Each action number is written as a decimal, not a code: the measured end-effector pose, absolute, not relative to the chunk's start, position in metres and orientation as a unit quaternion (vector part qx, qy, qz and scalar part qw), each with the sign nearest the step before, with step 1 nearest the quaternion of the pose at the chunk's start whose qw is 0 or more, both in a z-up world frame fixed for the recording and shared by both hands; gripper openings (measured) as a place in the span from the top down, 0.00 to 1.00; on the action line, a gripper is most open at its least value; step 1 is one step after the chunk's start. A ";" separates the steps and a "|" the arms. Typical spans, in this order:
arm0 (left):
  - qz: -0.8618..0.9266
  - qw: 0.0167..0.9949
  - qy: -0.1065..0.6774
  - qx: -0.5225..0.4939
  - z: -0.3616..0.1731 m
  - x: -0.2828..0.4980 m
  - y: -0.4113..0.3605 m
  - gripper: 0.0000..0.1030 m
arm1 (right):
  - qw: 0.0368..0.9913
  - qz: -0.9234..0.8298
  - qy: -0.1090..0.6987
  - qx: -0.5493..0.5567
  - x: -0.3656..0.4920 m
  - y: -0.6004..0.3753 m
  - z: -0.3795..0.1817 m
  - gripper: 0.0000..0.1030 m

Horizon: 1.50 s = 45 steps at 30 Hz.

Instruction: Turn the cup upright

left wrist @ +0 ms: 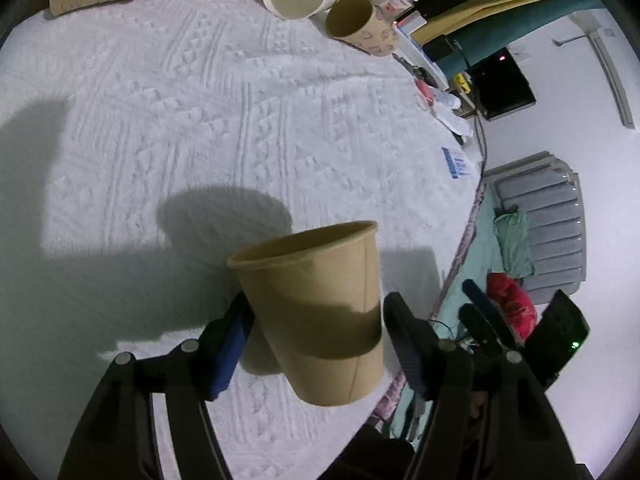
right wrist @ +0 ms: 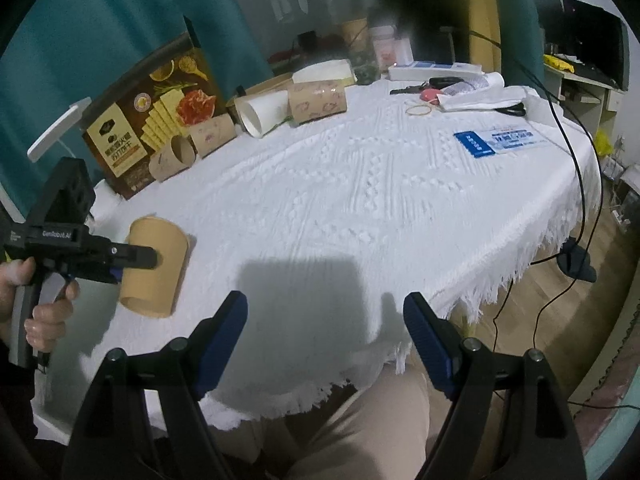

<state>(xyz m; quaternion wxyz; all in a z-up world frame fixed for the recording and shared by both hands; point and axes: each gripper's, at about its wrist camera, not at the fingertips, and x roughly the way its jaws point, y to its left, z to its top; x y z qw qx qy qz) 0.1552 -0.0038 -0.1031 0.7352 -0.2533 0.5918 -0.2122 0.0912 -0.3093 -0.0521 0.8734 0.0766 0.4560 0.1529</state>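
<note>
The brown paper cup (left wrist: pixel 320 312) is clamped between the closed-in jaws of the left gripper (left wrist: pixel 318 344), lifted above the white tablecloth (left wrist: pixel 240 120). The right gripper (right wrist: pixel 325 340) is held wide open and empty near the cloth's fringed edge.

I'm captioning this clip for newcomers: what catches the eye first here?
The plain brown paper cup fills the left wrist view, between the left gripper fingers, mouth tilted up. Behind it spreads the white textured tablecloth, with more paper cups lying at its far edge. The right gripper is open and empty.
</note>
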 end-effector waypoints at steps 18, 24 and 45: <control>-0.116 0.858 0.463 -0.189 -0.054 0.075 0.052 0.30 | 0.830 0.294 0.474 0.013 0.128 -0.234 -0.026 0.24; -0.029 0.895 0.423 -0.139 -0.049 0.042 0.081 0.30 | 0.796 0.348 0.495 -0.004 0.152 -0.180 -0.022 0.24; 0.051 0.904 0.404 -0.129 -0.066 0.014 0.129 0.30 | 0.685 0.363 0.631 -0.042 0.204 -0.101 -0.075 0.24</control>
